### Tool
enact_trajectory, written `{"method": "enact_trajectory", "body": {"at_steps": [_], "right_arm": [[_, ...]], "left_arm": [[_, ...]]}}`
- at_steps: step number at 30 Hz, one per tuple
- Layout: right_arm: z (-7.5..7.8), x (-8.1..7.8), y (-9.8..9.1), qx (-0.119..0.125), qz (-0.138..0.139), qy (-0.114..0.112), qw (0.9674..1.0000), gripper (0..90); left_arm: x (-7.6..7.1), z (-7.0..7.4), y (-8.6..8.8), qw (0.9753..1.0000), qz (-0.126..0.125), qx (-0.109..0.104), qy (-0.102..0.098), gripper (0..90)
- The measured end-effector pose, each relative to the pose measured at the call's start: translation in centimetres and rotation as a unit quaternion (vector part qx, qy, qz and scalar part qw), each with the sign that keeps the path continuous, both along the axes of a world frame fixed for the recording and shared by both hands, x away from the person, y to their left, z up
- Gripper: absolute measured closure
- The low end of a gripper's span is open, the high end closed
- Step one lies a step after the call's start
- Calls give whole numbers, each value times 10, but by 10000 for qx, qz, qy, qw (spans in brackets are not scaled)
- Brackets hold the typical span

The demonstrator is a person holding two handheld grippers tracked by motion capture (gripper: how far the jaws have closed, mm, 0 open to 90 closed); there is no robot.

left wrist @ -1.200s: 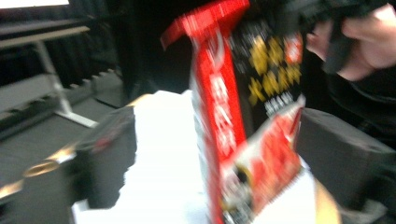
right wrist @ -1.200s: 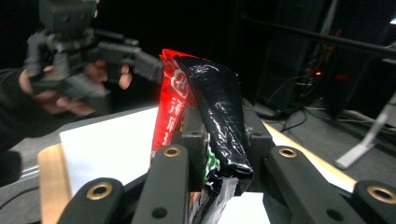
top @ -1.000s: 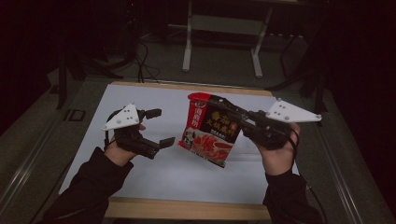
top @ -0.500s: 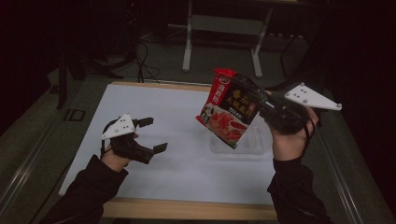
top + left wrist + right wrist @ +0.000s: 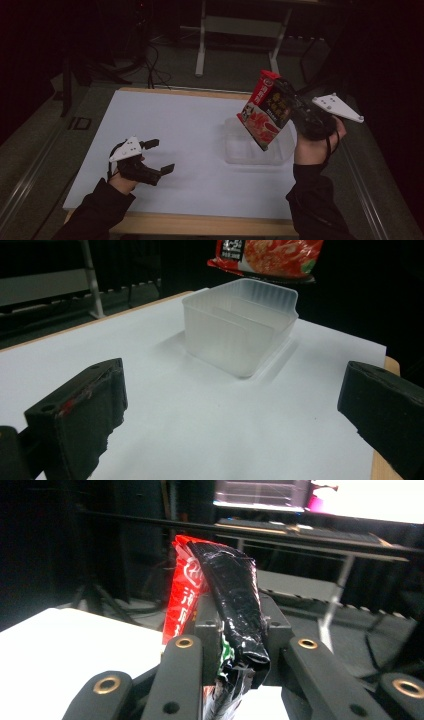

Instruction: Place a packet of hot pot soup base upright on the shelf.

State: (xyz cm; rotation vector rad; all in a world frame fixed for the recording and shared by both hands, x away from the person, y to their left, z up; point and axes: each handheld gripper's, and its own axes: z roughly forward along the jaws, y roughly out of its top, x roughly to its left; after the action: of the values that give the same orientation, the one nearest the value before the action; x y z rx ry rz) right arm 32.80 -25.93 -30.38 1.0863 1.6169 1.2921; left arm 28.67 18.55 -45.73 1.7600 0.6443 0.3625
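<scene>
Packet up in the air, tub underneath

The right gripper (image 5: 292,107) has its jaws pinching the red and black packet (image 5: 265,107), tilted and hanging just above the clear plastic tub (image 5: 235,150) on the white table (image 5: 175,130). The left gripper (image 5: 157,156) sits low near the table's front left, jaws spread wide, nothing between them.

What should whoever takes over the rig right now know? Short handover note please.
Right gripper: jaws shut on the red snack packet, held tilted in the air above the clear plastic tub.
Left gripper: jaws open, nothing between them, low over the white table, left of the tub.
Done: packet picked up and brought over the tub.
Left: probably lower the packet into the tub and release.
</scene>
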Motion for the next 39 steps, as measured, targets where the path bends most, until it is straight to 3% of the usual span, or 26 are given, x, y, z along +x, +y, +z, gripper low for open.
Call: {"method": "enact_trajectory", "body": {"at_steps": [3, 16, 21, 29, 39], "right_arm": [[-16, 7, -9, 14, -328, 87, 9994, 765], [-54, 22, -18, -169, -771, 376, 9962, 765], [-63, 26, -18, -242, -781, 428, 9957, 765], [-82, 34, -14, -167, -731, 654, 9950, 764], [-102, 33, -16, -119, -662, 866, 9940, 758]], "left_arm": [[-3, -8, -1, 10000, -11, -40, -23, 1], [-6, -15, 0, 9999, 78, 6, -91, 1], [-6, -17, 0, 9999, 59, -64, -76, 1], [-5, -20, 2, 9999, 85, -66, -7, 1], [-4, -23, 1, 10000, 56, -46, 53, 1]]}}
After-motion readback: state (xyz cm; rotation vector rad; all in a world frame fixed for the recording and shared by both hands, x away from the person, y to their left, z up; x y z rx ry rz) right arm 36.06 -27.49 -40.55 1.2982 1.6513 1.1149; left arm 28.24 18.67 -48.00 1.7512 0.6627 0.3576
